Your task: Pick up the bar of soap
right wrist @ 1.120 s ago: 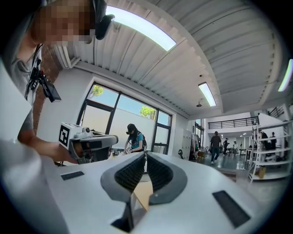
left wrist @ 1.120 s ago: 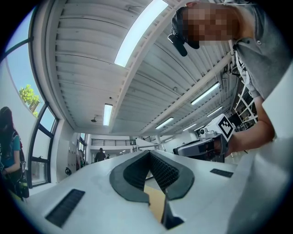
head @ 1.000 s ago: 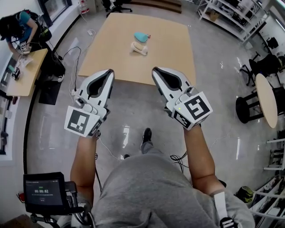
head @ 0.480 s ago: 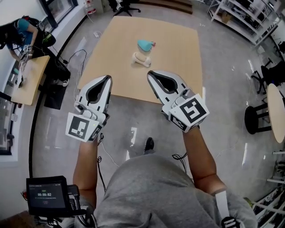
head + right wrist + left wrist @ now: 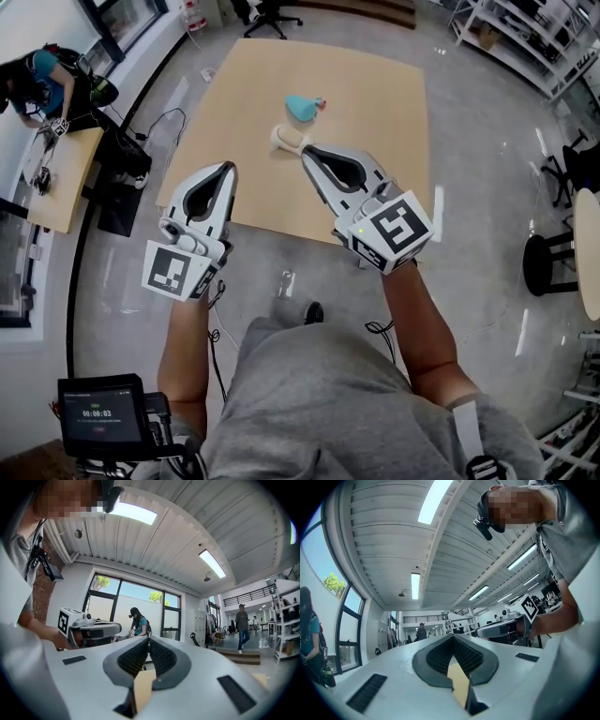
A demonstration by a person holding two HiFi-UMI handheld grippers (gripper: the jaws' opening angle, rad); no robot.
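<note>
A wooden table (image 5: 375,112) stands ahead in the head view. On it lie a teal lump (image 5: 301,106) with a pinkish end and, nearer, a cream rounded object (image 5: 284,139); I cannot tell which is the soap. My right gripper (image 5: 304,149) is shut and empty, its tip just beside the cream object and hiding part of it. My left gripper (image 5: 229,166) is shut and empty over the table's near left edge. In the left gripper view the jaws (image 5: 452,637) meet with nothing between them. The right gripper view shows the same of its jaws (image 5: 148,639).
A person (image 5: 37,75) works at a side table (image 5: 52,178) to the left. Cables (image 5: 164,117) trail on the floor beside the table. A stool (image 5: 548,262) and a round table (image 5: 591,234) stand at the right, shelves (image 5: 525,42) behind. A timer screen (image 5: 94,414) sits at lower left.
The table has come closer. Both grippers have moved forward from over the floor to over the table's near edge, the right one reaching the cream object. Both stay shut.
</note>
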